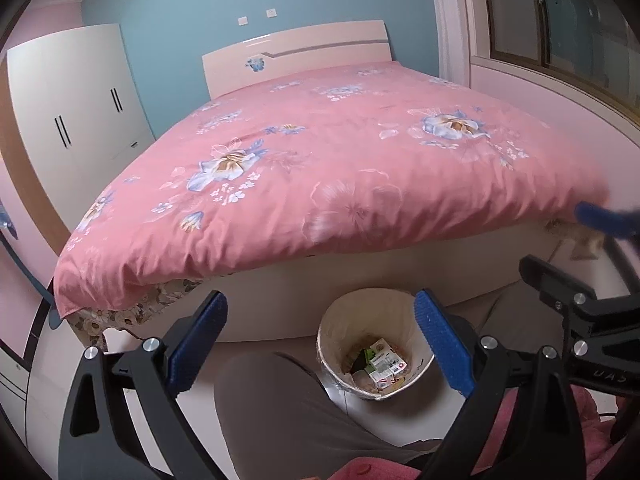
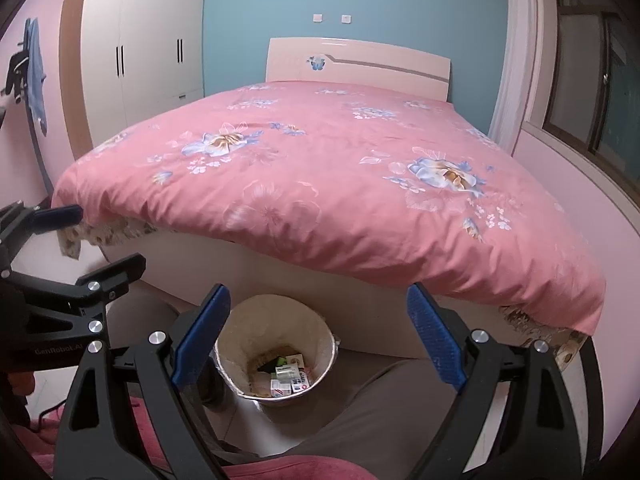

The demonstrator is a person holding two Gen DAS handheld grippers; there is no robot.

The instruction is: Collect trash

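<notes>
A round waste bin (image 1: pixel 332 332) with a pale liner stands on the floor at the foot of the bed; it also shows in the right wrist view (image 2: pixel 240 324). Small cartons and wrappers (image 1: pixel 382 362) lie at its bottom, also visible in the right wrist view (image 2: pixel 290 378). My left gripper (image 1: pixel 320 340) is open and empty, held above the bin. My right gripper (image 2: pixel 318 336) is open and empty, also above the bin. Each gripper shows at the edge of the other's view, the right one (image 1: pixel 560 292) and the left one (image 2: pixel 80 288).
A bed with a pink floral quilt (image 1: pixel 320 168) fills the middle of both views, with its white frame (image 2: pixel 260 276) right behind the bin. The person's grey-trousered legs (image 1: pixel 280 408) flank the bin. A white wardrobe (image 2: pixel 140 40) stands at the left wall.
</notes>
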